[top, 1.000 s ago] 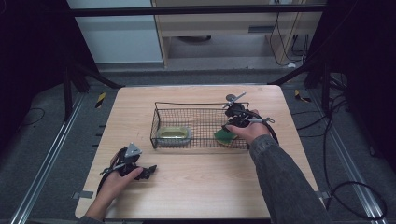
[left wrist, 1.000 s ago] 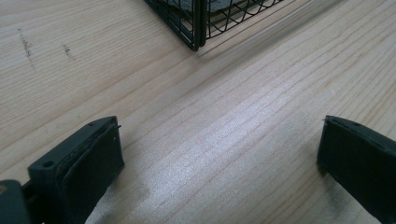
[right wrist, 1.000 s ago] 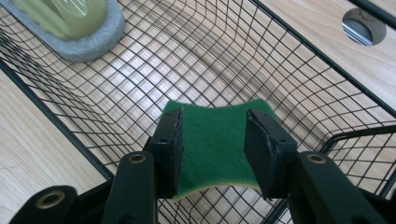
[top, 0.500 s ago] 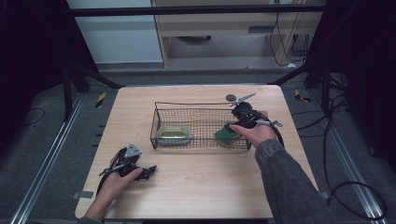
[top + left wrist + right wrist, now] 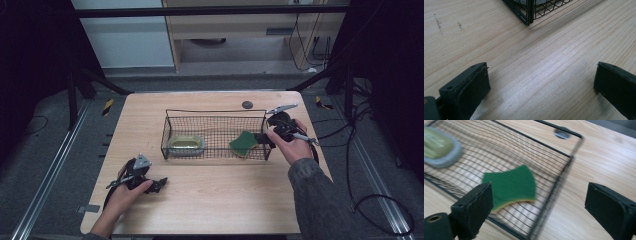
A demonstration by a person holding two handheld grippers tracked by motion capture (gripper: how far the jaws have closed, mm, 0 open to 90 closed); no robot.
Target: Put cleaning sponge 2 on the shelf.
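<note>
Basket: holding green sponge right, grey-rimmed dish left.
Right gripper: jaws opening, released.
Left gripper: gaping, empty.
Right gripper view: showing sponge's yellow underside.

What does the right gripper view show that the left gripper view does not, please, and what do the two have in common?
Right gripper view: a green scouring sponge with a yellow underside lying in the basket, a grey-rimmed oval dish with something yellow-green in it, and a dark round disc on the table beyond.
Left gripper view: the basket's corner post close up, and faint dark marks on the wood.
Both: black wire mesh basket, light wooden table, black jaws apart.
</note>
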